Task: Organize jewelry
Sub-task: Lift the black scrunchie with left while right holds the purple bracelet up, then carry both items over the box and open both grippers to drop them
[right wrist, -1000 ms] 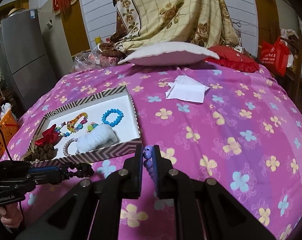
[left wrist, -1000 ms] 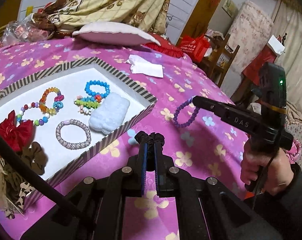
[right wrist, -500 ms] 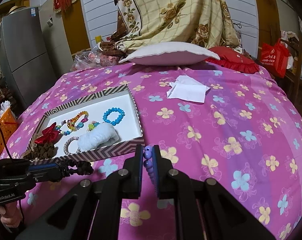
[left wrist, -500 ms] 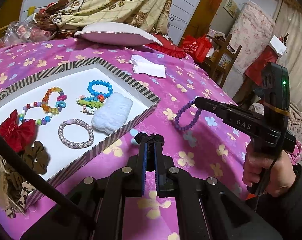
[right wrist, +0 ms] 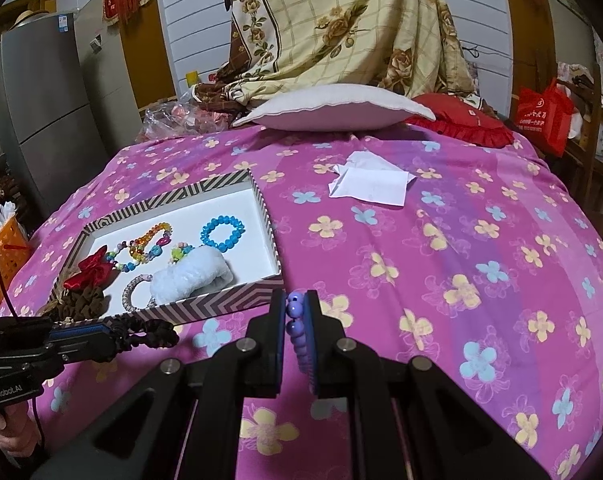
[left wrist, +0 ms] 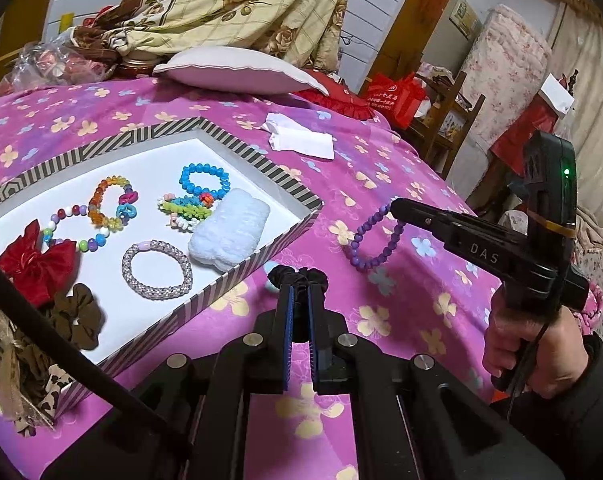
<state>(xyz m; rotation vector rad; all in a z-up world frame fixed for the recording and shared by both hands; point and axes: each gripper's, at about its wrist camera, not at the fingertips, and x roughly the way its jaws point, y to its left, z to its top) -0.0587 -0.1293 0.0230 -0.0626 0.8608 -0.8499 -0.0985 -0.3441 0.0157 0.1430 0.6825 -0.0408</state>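
A striped box (left wrist: 285, 190) (right wrist: 229, 305) with a white floor lies on the pink floral cloth and holds several bead bracelets, a red bow (left wrist: 35, 260), a brown scrunchie (left wrist: 79, 314) and a white fluffy piece (left wrist: 229, 234). My left gripper (left wrist: 299, 286) is shut on a black scrunchie (left wrist: 297, 278) just outside the box's near right wall; it also shows in the right wrist view (right wrist: 145, 332). My right gripper (right wrist: 295, 308) is shut on a purple bead bracelet (right wrist: 297, 336), which hangs above the cloth right of the box (left wrist: 375, 240).
A white folded paper (right wrist: 371, 182) lies on the cloth beyond the box. A white pillow (right wrist: 333, 110) and a red cushion (right wrist: 461, 126) sit at the far edge. A grey fridge (right wrist: 41, 112) stands at left, chairs and a red bag (left wrist: 397, 94) at right.
Both grippers have drifted slightly towards the box with their loads still held. The purple bracelet sits a little lower and closer to the box's right wall.
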